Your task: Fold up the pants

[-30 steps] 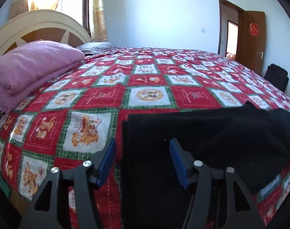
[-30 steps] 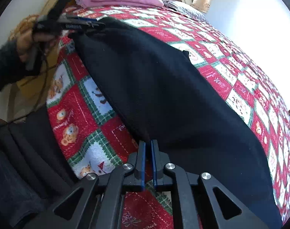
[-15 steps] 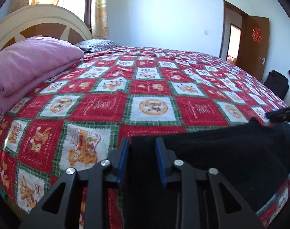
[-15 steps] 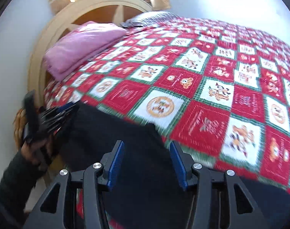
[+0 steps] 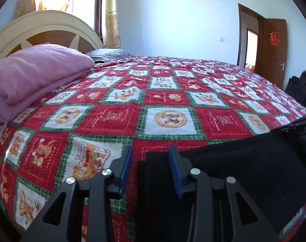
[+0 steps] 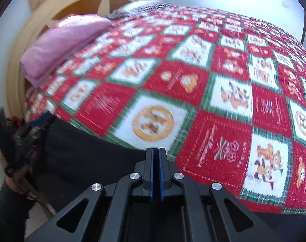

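Black pants lie along the near edge of a red, white and green checked bedspread. My left gripper straddles their left corner. Its jaws are opening, and the left blue pad stands clear of the cloth. In the right wrist view the pants run off to the left. My right gripper is shut at their far edge, with dark cloth between its pads. It also shows at the right edge of the left wrist view as the right gripper. The left gripper and the hand holding it show blurred.
A folded pink blanket and a striped pillow lie by the cream headboard. A brown door and a black bag are beyond the bed's far right side.
My right gripper let go, opened, swung across the bed toward the left one while rolling, and shut at the pants' edge. My left gripper narrowed over the corner, then widened slightly.
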The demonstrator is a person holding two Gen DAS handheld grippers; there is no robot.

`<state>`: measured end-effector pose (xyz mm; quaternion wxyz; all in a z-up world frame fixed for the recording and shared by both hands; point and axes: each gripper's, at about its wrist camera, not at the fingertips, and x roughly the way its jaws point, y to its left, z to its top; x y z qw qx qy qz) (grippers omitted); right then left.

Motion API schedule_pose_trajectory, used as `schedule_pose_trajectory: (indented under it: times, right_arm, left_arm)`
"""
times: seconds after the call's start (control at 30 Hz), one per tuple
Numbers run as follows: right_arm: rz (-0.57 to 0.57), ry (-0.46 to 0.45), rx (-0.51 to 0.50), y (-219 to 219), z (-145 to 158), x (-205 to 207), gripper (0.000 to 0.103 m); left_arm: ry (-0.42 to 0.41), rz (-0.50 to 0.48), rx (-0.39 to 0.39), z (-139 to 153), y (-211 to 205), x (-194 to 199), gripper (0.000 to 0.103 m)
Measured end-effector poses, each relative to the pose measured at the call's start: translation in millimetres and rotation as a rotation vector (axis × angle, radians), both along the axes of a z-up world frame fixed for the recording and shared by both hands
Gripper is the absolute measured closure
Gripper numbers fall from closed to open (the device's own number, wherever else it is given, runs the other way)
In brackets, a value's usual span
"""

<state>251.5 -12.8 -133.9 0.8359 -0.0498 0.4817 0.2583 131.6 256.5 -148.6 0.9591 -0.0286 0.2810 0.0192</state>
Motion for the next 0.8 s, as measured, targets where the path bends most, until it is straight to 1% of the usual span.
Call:
schedule_pose_trajectory:
  times: [0.03, 0.07, 0.1, 0.13, 0.17, 0.2, 0.23, 0.27, 0.4, 0.43, 0.53, 0.7, 0.77, 0.8]
  right_arm:
    - [0.003, -0.022, 0.013, -2, 2, -2, 0.098]
    - [0.004, -0.031, 0.032, -6, 5, -5, 0.095]
    - [-0.011, -0.028, 0.046, -12, 9, -9, 0.089]
    - [-0.03, -0.028, 0.042, -19, 13, -12, 0.068]
    - [-0.044, -0.029, 0.041, -29, 16, -17, 0.05]
    - [-0.049, -0.032, 0.048, -36, 18, -22, 0.047]
    - [-0.053, -0.041, 0.051, -47, 22, -28, 0.047]
    - [-0.058, -0.055, 0.044, -60, 25, -37, 0.047]
    - [-0.129, -0.085, -0.008, -114, 33, -66, 0.047]
    - [-0.154, -0.079, -0.004, -132, 35, -74, 0.047]
    - [-0.258, -0.079, 0.024, -200, 48, -99, 0.047]
    - [-0.512, -0.111, 0.036, -322, 75, -145, 0.047]
    - [-0.616, -0.123, 0.018, -367, 83, -162, 0.047]
    - [-0.648, -0.129, 0.015, -382, 86, -168, 0.047]
  left_arm:
    - [0.001, 0.002, -0.007, 2, 1, -3, 0.062]
    - [-0.005, 0.005, -0.002, 6, 0, -7, 0.062]
    - [-0.018, 0.007, 0.012, 10, -2, -12, 0.063]
    - [-0.03, 0.008, 0.031, 15, -5, -17, 0.061]
    - [-0.042, 0.015, 0.053, 20, -8, -23, 0.058]
    - [-0.056, 0.018, 0.063, 25, -12, -29, 0.047]
    - [-0.068, 0.014, 0.059, 29, -16, -33, 0.037]
    - [-0.076, 0.006, 0.051, 32, -20, -36, 0.035]
    - [-0.075, -0.101, 0.04, 42, -58, -40, 0.035]
    - [-0.073, -0.188, 0.032, 45, -71, -41, 0.035]
    - [-0.064, -0.35, 0.042, 51, -125, -43, 0.035]
    - [-0.034, -0.605, 0.06, 51, -216, -52, 0.035]
    - [-0.021, -0.705, 0.063, 50, -254, -57, 0.038]
    - [-0.011, -0.749, 0.068, 49, -271, -60, 0.041]
